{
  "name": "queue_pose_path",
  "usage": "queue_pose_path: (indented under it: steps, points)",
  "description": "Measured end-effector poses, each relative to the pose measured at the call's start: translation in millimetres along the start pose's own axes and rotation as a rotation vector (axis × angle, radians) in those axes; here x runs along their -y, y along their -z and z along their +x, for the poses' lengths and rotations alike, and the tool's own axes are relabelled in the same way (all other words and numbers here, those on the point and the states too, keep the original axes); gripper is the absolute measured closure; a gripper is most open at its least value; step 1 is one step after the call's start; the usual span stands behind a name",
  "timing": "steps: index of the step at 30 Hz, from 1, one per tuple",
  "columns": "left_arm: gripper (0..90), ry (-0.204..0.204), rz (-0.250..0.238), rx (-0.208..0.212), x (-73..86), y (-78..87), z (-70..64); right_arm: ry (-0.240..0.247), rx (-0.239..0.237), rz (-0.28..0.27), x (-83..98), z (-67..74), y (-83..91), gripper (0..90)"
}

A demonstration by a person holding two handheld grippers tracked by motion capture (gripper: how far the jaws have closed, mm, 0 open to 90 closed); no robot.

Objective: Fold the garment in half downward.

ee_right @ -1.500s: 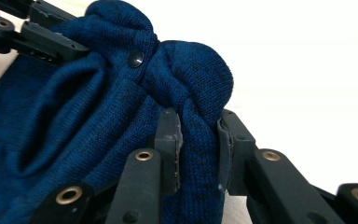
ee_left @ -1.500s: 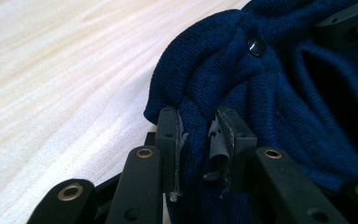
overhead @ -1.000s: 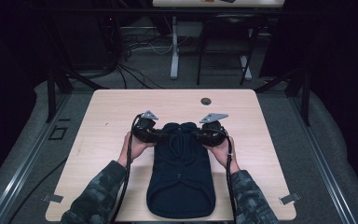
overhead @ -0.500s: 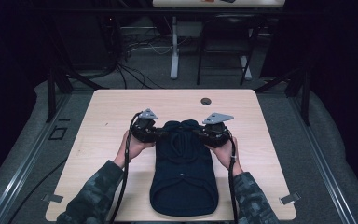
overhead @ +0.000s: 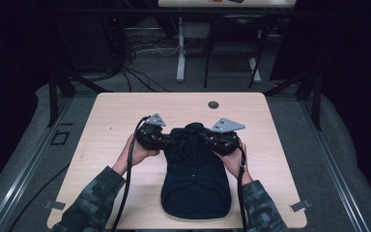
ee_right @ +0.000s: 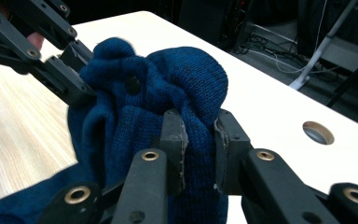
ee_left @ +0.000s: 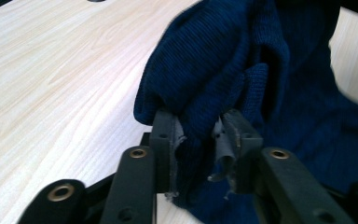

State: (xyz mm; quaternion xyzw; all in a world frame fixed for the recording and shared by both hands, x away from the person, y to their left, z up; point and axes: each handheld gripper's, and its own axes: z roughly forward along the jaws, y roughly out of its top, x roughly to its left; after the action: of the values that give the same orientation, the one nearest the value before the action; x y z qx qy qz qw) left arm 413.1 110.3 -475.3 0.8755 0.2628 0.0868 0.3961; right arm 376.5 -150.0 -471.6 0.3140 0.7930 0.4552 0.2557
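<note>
A dark blue knitted garment lies lengthwise on the wooden table, its near end towards the person. My left gripper is shut on the garment's far left part, and knit bulges up between its jaws. My right gripper is shut on the far right part, with a fold of the garment clamped between its pads. The far end is bunched and lifted between the two grippers. In the right gripper view the left gripper shows at the upper left, biting the same bunch.
A round cable hole sits near the table's far edge. Bare tabletop spreads left and right of the garment. Cables trail from both grippers along the person's camouflage sleeves. A dark floor with table legs and wires lies beyond.
Both grippers have carried the garment's far end slightly away from the person, and the cloth between them is more bunched. Both stay shut on it.
</note>
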Motion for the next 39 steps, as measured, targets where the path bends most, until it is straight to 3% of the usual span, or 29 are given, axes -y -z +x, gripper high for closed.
queue_pose_path:
  steps: [6,9,15,17,21,24,26,29,34,39]
  points:
    - [77.0,-0.037,-0.075,-0.066,1.7,7.7,-2.2,0.014,0.003,-0.012,-1.2,1.5,5.1,76.3]
    - [77.9,-0.081,-0.109,-0.116,-0.1,12.2,-8.5,0.019,-0.003,-0.005,-1.2,0.7,9.3,75.6]
    - [78.4,-0.117,-0.113,-0.148,-4.4,12.9,-14.4,-0.021,-0.043,0.042,2.7,-3.3,8.5,70.4]
    - [78.6,-0.129,-0.118,-0.158,-6.0,13.1,-16.0,-0.043,-0.059,0.092,5.6,-5.2,5.6,61.7]
    - [78.7,-0.209,-0.131,-0.209,-9.6,15.2,-24.1,-0.056,-0.081,0.141,9.4,-5.9,0.7,60.7]
    - [78.7,-0.231,-0.131,-0.217,-10.6,16.1,-26.2,-0.033,-0.055,0.141,11.0,-3.4,1.2,71.0]
    - [78.6,-0.223,-0.132,-0.206,-9.8,17.0,-25.2,-0.021,-0.038,0.128,12.2,-1.4,2.3,74.1]
    - [78.6,-0.224,-0.131,-0.200,-8.5,18.3,-24.9,0.005,-0.001,0.099,14.9,3.7,4.5,75.9]
    - [78.6,-0.263,-0.152,-0.240,-9.5,23.3,-27.4,0.066,0.098,0.033,13.3,12.5,7.5,77.4]
    - [77.5,-0.232,-0.156,-0.211,-10.7,28.2,-25.9,0.082,0.120,-0.019,6.7,14.8,12.2,78.0]
